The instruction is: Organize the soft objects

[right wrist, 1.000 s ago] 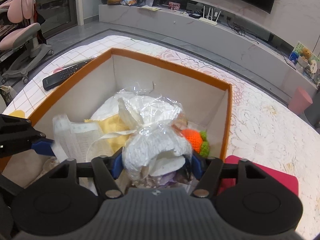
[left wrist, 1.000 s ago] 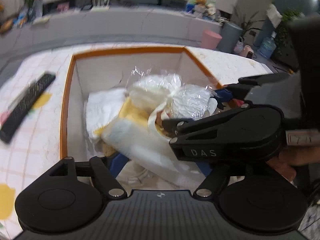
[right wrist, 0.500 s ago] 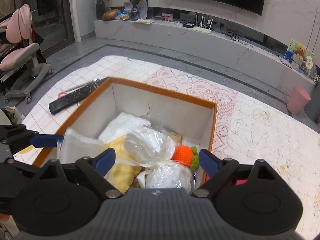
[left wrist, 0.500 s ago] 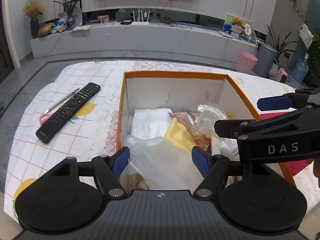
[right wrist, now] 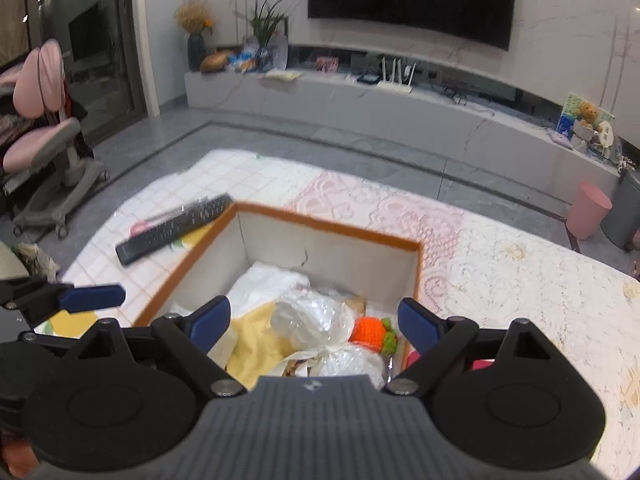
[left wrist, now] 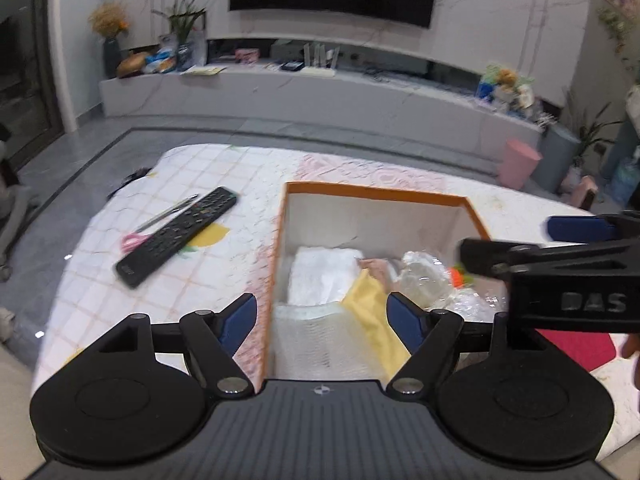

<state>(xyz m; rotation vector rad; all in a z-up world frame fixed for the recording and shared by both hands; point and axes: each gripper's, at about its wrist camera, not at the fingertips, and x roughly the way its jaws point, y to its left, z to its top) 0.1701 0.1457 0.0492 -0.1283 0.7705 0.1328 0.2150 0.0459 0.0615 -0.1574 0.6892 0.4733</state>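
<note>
The soft objects are seen gathered inside an orange-rimmed box (right wrist: 328,229) with white inner walls, which is set on a counter covered by a patterned cloth (right wrist: 500,276). Within the box, a folded white cloth (left wrist: 322,276) is laid toward the far left, a yellow cloth (right wrist: 260,346) is draped near the middle, and crinkled clear-wrapped white bundles (right wrist: 316,318) are piled to the right of it. A small orange knitted toy (right wrist: 370,332) with a green tip is lodged just beside the bundles, against the right wall.

The left hand-held gripper (left wrist: 322,318) is held above the near left part of the box with its blue-padded jaws spread apart and nothing between them. The right hand-held gripper (right wrist: 316,324) is held over the near right part, its jaws likewise apart; they have just been opening, and nothing is pressed by the pads.

On the counter, to the left of the box, a black remote control (left wrist: 176,236) is laid, with pink-handled scissors (left wrist: 134,238) just beside it. A red item (left wrist: 576,346) is partly seen to the right of the box.
</note>
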